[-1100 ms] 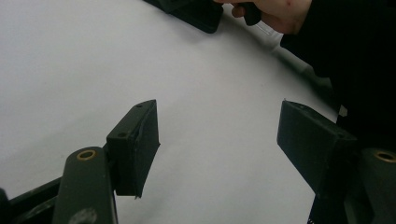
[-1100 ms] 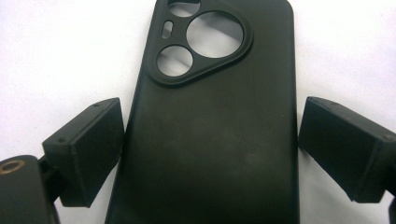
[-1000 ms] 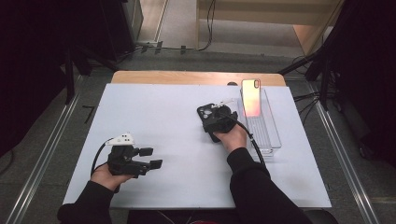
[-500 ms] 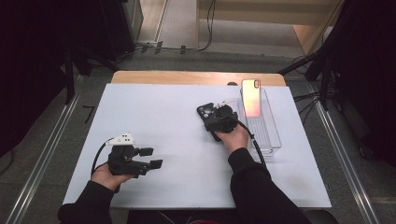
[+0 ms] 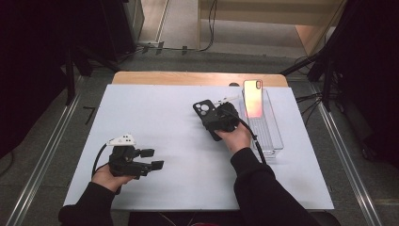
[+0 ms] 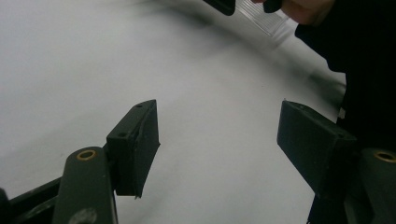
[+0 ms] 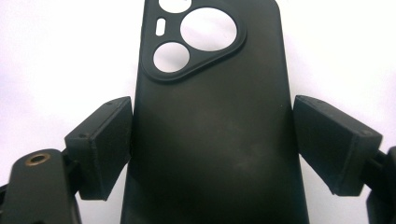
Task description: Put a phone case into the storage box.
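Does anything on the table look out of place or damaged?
Nothing stands out. The black phone case looks intact between the right gripper pads, the phone rests on the clear tray, and the white mat shows no spill.

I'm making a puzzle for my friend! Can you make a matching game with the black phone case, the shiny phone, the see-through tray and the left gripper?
Things:
1. black phone case
2. phone
3. clear tray
4. left gripper

Clues:
A. jaws open, nothing between them
B. has round camera holes
C. shines pink-orange
D. see-through, at the right side of the white table

Pairs: 1-B, 2-C, 3-D, 4-A
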`<state>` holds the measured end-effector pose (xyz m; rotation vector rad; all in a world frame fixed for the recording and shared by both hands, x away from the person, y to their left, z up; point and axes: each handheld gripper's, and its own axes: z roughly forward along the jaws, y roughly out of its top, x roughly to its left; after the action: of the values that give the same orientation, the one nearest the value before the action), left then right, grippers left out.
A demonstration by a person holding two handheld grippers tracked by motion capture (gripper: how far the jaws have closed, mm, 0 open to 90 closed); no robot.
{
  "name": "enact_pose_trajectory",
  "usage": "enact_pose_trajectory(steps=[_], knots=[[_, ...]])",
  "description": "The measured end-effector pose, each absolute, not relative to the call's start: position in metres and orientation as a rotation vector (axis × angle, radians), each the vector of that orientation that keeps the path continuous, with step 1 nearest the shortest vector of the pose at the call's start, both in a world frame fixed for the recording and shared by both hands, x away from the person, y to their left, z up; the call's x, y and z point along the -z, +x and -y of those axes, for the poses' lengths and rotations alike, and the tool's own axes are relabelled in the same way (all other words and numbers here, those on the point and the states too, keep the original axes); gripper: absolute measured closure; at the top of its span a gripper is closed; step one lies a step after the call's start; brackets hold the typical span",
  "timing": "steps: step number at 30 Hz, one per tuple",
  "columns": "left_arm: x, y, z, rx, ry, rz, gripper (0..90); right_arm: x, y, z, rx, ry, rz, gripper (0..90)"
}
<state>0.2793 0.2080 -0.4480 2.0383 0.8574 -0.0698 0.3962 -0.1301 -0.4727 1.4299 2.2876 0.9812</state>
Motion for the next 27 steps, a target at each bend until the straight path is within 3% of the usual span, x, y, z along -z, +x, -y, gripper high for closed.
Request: enact_pose_trajectory(steps=[15, 27], knots=[[0.446, 0.279, -0.204, 0.117, 2.012, -0.870, 30.2, 0.430, 0.356, 0.144, -1.100, 1.289, -2.417, 13.7], [0.440, 0.279, -0.201, 0.129, 1.971, -0.884, 30.1, 0.427, 0.318, 0.163, -1.180, 1.226, -2.459, 13.5]])
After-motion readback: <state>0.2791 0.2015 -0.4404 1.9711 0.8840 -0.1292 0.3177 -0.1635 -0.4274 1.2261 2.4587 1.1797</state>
